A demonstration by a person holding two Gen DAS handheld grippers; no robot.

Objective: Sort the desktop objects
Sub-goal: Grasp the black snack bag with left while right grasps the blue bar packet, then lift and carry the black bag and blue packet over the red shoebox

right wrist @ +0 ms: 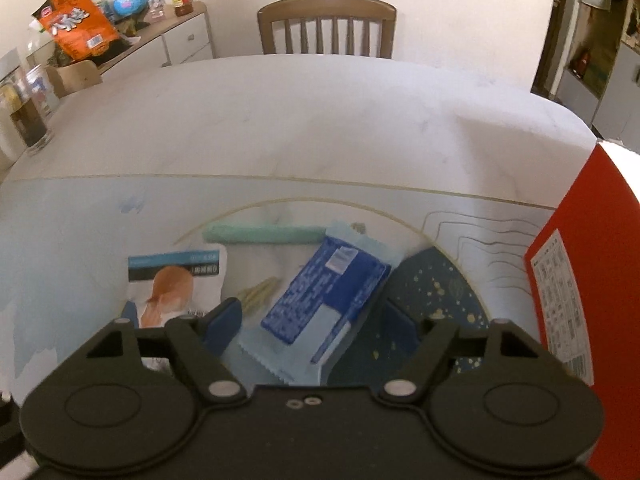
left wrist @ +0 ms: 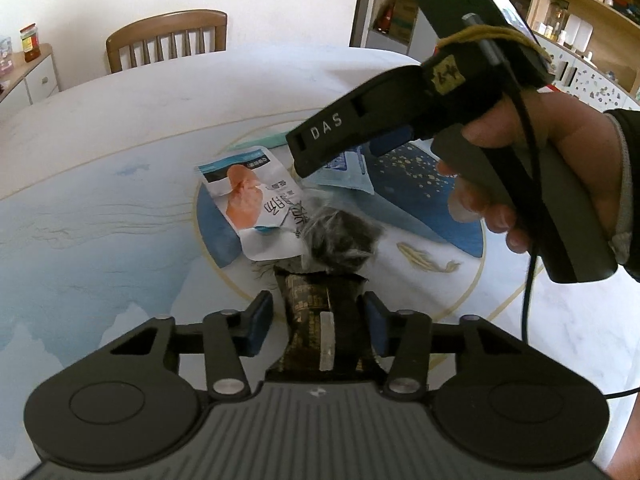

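The left gripper (left wrist: pixel 318 322) holds a dark packet (left wrist: pixel 320 332) between its blue pads; the right pad touches the packet's edge, while a gap shows at the left pad, so I cannot tell how firmly it is pinched. It seems held up so that it can be carried off to a sorting place. Its far end is a blurred grey tuft (contents unreadable) hanging over the white pouch (left wrist: pixel 250 206) on the table (left wrist: pixel 100 200). The right gripper (right wrist: pixel 314 320) stands wide, hovering with its fingers either side of the blue-and-white wrapper (right wrist: pixel 326 298), apparently lined up to take it next. Beyond lies a green strip (right wrist: pixel 260 234), partly hidden in the left view by the right gripper's body. A red box (right wrist: pixel 576 280) is cut off at the frame edge, perhaps the destination.
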